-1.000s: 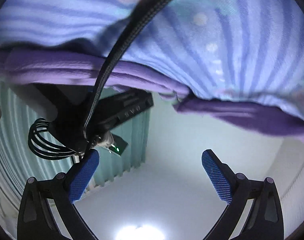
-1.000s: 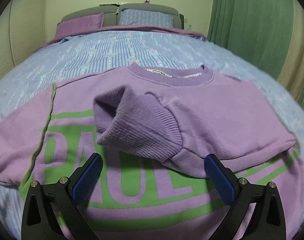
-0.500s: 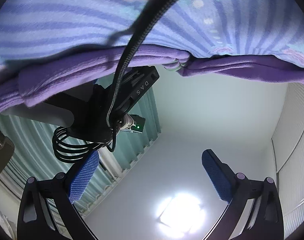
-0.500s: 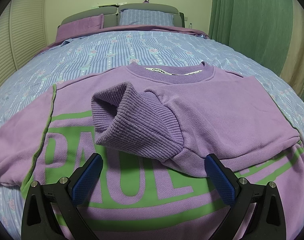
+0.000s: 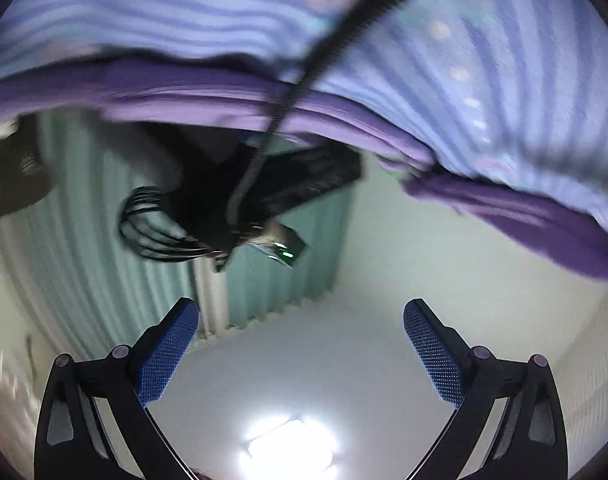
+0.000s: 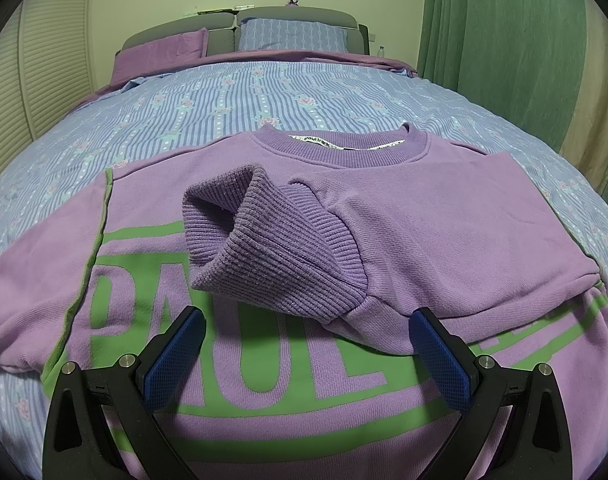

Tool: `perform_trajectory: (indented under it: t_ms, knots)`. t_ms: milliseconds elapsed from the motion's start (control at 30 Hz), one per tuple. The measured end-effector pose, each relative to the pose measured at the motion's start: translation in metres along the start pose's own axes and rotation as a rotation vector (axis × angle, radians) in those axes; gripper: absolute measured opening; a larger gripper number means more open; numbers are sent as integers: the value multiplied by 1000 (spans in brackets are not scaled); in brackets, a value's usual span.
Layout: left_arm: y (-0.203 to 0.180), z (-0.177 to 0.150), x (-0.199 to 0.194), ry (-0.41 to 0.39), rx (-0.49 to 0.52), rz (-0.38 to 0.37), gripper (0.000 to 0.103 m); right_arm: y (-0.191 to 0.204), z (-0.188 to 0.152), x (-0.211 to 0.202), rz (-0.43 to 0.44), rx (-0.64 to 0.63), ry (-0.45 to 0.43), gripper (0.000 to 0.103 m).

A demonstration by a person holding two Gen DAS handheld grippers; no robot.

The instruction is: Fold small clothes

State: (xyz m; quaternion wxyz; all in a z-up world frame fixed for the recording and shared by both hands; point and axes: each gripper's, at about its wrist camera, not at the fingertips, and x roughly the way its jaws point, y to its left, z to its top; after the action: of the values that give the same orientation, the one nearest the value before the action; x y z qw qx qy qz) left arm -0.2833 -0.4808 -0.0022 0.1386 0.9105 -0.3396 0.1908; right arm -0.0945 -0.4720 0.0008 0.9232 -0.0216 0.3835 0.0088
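A purple sweatshirt [image 6: 444, 216] with green lettering lies flat on the striped bedspread [image 6: 231, 96]. Its right sleeve is folded across the chest, and the ribbed cuff [image 6: 271, 248] stands bunched just above my right gripper [image 6: 306, 354]. That gripper is open and empty, hovering over the green letters. The left wrist view is upside down: my left gripper [image 5: 299, 354] is open and empty, pointing at the ceiling. The sweatshirt edge [image 5: 207, 96] and bedspread [image 5: 484, 48] fill the top of that view. The other black gripper body [image 5: 263, 196] with its cable shows there, blurred.
Pillows [image 6: 291, 36] and a grey headboard [image 6: 183, 28] stand at the far end of the bed. Green curtains [image 6: 500, 40] hang on the right, slatted closet doors [image 6: 47, 64] on the left. A ceiling lamp [image 5: 287, 440] glares in the left wrist view.
The right gripper has pulled back and risen slightly, so the sweatshirt looks a little farther. The left gripper keeps swinging while turned upward; its view is blurred now.
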Motion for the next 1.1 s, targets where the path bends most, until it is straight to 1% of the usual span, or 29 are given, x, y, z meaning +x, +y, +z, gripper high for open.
perform_trajectory:
  t_ms: [33,67,100,133,167,200,233,300,333,367,433,467,500,533,567,600,633,700,733,767,800,867,933,1000,1100]
  knots:
    - [1,0,1,-31,-21,56,103,1,0,0,0,1,0,103]
    - [1,-2,1,-65,-27,95,103,1,0,0,0,0,0,103]
    - [2,-6,3,-112,-25,158,103,1,0,0,0,1,1,103]
    - [2,-10,5,-140,-20,208,103,0,0,0,3,3,0,103]
    - [0,-16,7,-157,-14,286,103,0,0,1,7,6,1,103]
    - [2,-22,16,-154,-11,389,103,-1,0,1,10,8,1,103]
    - [4,-32,24,-136,-25,511,103,-1,-1,1,13,11,1,103]
    - [6,-48,31,-124,-61,667,103,-2,-1,2,16,13,2,103]
    - [12,-60,40,-130,-78,774,103,-2,-1,2,17,14,2,103]
    - [10,-68,44,-157,-79,876,103,-2,-1,2,18,15,2,103]
    - [0,-77,49,-252,-32,1062,103,-3,-1,3,19,16,2,103]
    - [-3,-83,56,-324,0,1148,103,-4,-1,3,20,16,2,103]
    - [-11,-87,58,-415,35,1226,103,-4,-1,3,20,16,2,103]
    - [-20,-91,60,-541,92,1297,103,-4,-1,3,19,16,2,103]
    - [-29,-96,60,-688,169,1355,103,-4,0,3,18,15,2,103]
    - [-37,-98,64,-860,270,1429,103,-4,-1,3,19,15,2,103]
    - [-42,-96,61,-972,337,1498,103,-4,-1,3,19,16,2,103]
    - [-47,-81,56,-1173,455,1635,103,-4,-1,3,19,16,2,103]
    - [-45,-69,52,-1255,499,1715,103,-4,-1,3,19,16,2,103]
    - [-42,-58,48,-1246,558,1733,103,-4,-1,3,19,17,2,103]
    - [-39,-56,47,-1232,618,1733,103,-4,-1,3,19,16,0,103]
    - [-32,-68,46,-1235,728,1708,103,-5,-1,3,24,19,-4,103]
    - [-30,-72,40,-1252,852,1716,103,-6,-1,3,29,23,-1,103]
    - [-23,-75,43,-1264,925,1722,103,-7,-1,3,31,24,-3,103]
    - [-4,-77,51,-1283,985,1714,103,-7,-1,3,31,25,-3,103]
